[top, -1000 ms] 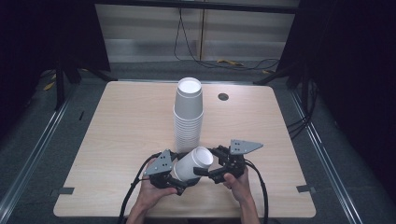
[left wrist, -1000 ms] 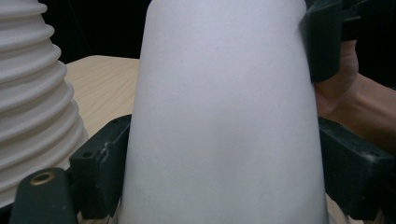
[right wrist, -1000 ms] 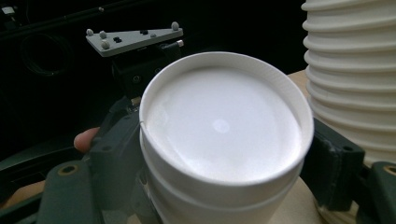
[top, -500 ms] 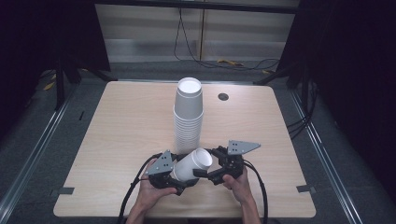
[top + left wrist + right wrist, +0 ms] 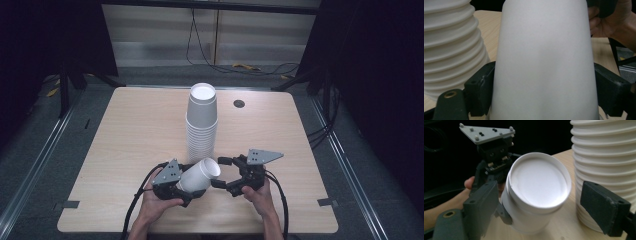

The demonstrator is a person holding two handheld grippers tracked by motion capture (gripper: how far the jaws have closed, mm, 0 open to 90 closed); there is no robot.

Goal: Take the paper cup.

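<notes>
High view first: I see no print, logo or label on the paper cup (image 5: 200, 175); it is plain white, matte, tapered, with a rolled rim around its wide mouth. It lies on its side near the front edge of the table (image 5: 125, 140), just in front of the foot of the stack of cups (image 5: 201, 122), mouth pointing up and to the right.

My left gripper (image 5: 186, 187) has it by the narrow end. In the left gripper view the cup (image 5: 544, 62) fills the space between the two black jaws, and both pads press against its wall, so I read that as a firm grip; the jaws have just been closing on it.

My right gripper (image 5: 223, 172) sits just beside the cup's mouth. In the right gripper view its jaws stand wide apart, the rim of the cup (image 5: 537, 192) lies between them and close to one pad, and nothing is clamped. The stack (image 5: 604, 170) rises behind the other jaw, also blank white, its rims ribbed one above another.

A small dark round plug (image 5: 239, 104) sits in the tabletop beyond the stack.
</notes>
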